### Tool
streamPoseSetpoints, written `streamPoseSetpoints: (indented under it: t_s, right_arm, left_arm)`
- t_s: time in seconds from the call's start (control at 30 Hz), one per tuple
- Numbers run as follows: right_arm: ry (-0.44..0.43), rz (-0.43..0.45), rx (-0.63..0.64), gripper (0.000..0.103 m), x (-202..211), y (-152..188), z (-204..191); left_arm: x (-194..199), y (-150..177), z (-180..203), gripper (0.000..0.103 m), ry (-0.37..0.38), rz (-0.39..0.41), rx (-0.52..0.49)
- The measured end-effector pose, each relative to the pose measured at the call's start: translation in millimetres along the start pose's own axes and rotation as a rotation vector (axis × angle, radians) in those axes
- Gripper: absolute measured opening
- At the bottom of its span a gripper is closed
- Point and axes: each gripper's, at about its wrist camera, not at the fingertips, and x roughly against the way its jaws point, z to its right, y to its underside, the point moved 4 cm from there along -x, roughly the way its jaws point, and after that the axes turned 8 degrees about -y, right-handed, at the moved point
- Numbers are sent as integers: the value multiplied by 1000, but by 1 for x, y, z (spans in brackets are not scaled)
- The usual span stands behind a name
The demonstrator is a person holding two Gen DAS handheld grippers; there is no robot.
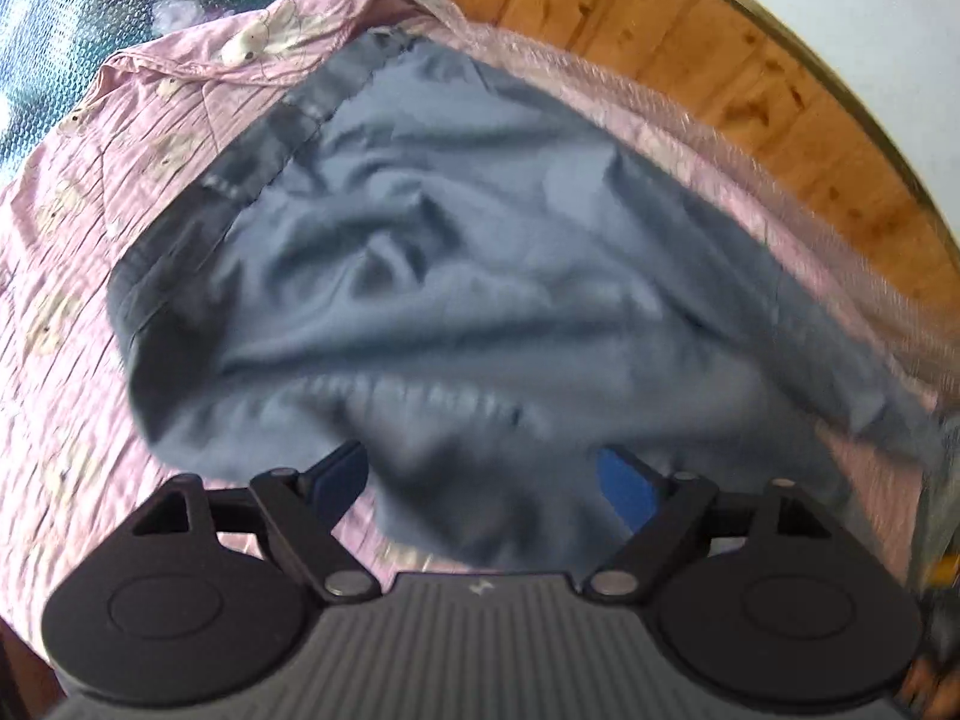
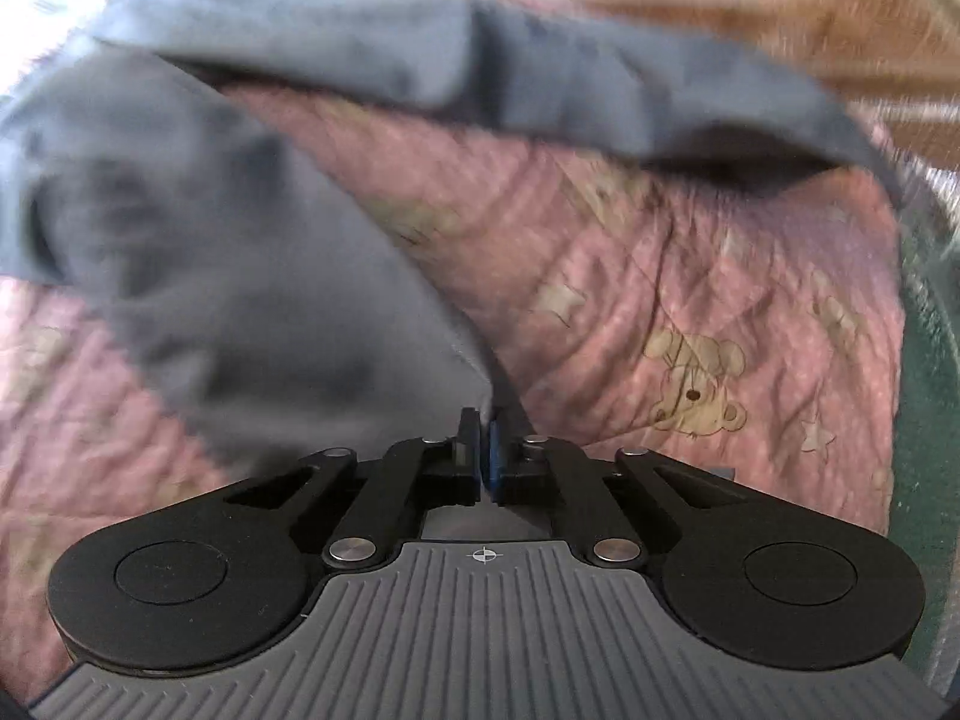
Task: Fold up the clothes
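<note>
A grey garment [image 1: 480, 276] lies rumpled on a pink teddy-bear bedsheet [image 2: 690, 312]. The left gripper [image 1: 483, 480] hovers, jaws wide apart (holding nothing); the right gripper [image 2: 485, 444] pinches a garment edge.

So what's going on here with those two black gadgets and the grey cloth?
A person is folding a grey garment on a pink bear-print blanket, using a hand-held tool in each hand. The right tool is shut on a corner of the garment, lifting it off the blanket. The left tool is open, its fingers on either side of a bunched edge. The garment looks crumpled, not yet folded.
</note>
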Motion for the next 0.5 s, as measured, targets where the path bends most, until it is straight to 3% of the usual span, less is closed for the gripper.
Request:
streamPoseSetpoints:
  t_s: [0.17,0.3,0.4,0.43,0.5]
  right_arm:
    - [-20,41,3,0,42,34,-26]
    - [26,-71,-68,0,39,93,-42]
    - [90,-89,-117,3,44,106,-52]
    - [98,-71,-143,14,52,101,-55]
    - [115,24,-138,48,73,73,-67]
  left_arm:
    - [-35,-46,-3,94,-53,-33,49]
    - [-52,-69,-20,93,-108,-27,25]
    - [-64,-87,-34,93,-150,-21,7]
    - [-64,-91,-44,93,-160,-15,9]
    - [-64,-100,-64,93,-180,-5,13]
